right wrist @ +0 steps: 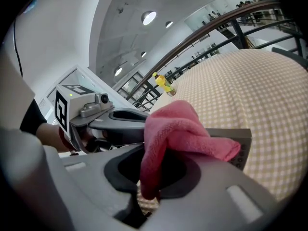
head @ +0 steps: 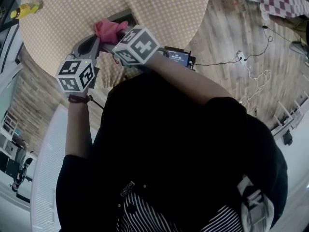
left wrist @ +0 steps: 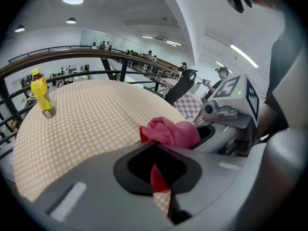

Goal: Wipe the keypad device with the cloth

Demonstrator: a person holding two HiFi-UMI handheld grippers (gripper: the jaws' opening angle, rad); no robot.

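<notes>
Table [head: 159, 13]: round, flat, tan checked cover, beneath both tongs.
Right gripper [right wrist: 153, 194]: 2 jaws pinched on the cloth [right wrist: 178, 129]; the nearer one to the keypad device [right wrist: 239, 150].
Left gripper [left wrist: 161, 198]: jaws almost together, red sliver of cloth in the gap; left of the right one.
Keypad device: grey rigid slab, straight edges, just ahead of the right jaws, long axis seemingly across them, mostly covered.
Cloth: pink terry, soft, bunched, draped over the device.
</notes>
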